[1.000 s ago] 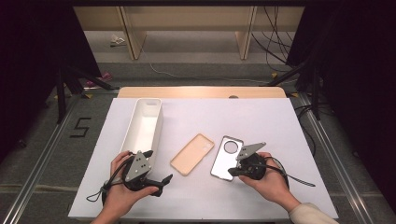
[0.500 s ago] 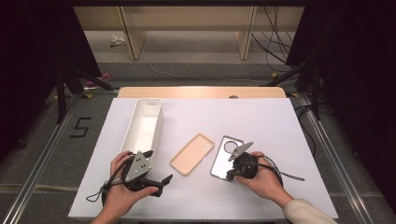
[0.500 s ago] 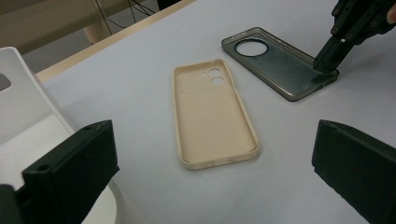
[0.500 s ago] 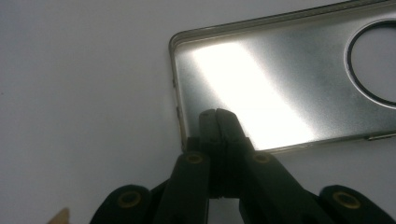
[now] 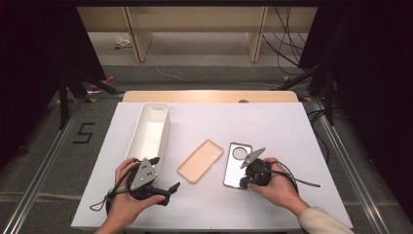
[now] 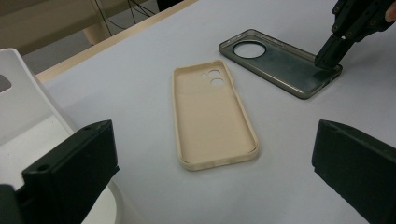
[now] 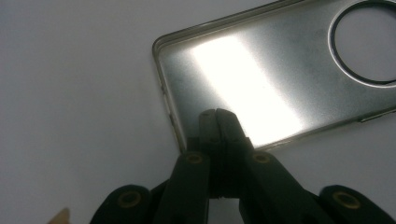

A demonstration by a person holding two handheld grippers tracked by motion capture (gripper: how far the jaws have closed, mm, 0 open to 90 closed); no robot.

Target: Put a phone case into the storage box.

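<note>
Nearest, your left gripper [image 5: 168, 191]: jaws wide apart, holding nothing, parked by the white bin [image 5: 152, 127], unmoved since a second ago. Next, your right gripper [image 7: 217, 122]: it has crept in over the near end of the dark clear phone case [image 7: 280, 79], jaws pressed together with the tips at the case's bottom rim, probably nipping it ready to lift. Between the grippers, beige phone case [image 6: 211, 119], flat and untouched. Farther, white table [image 5: 272, 122].

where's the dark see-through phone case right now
In the high view the dark phone case lies flat right of centre on the white table, just right of the beige case, with the right tool at its near corner.
</note>
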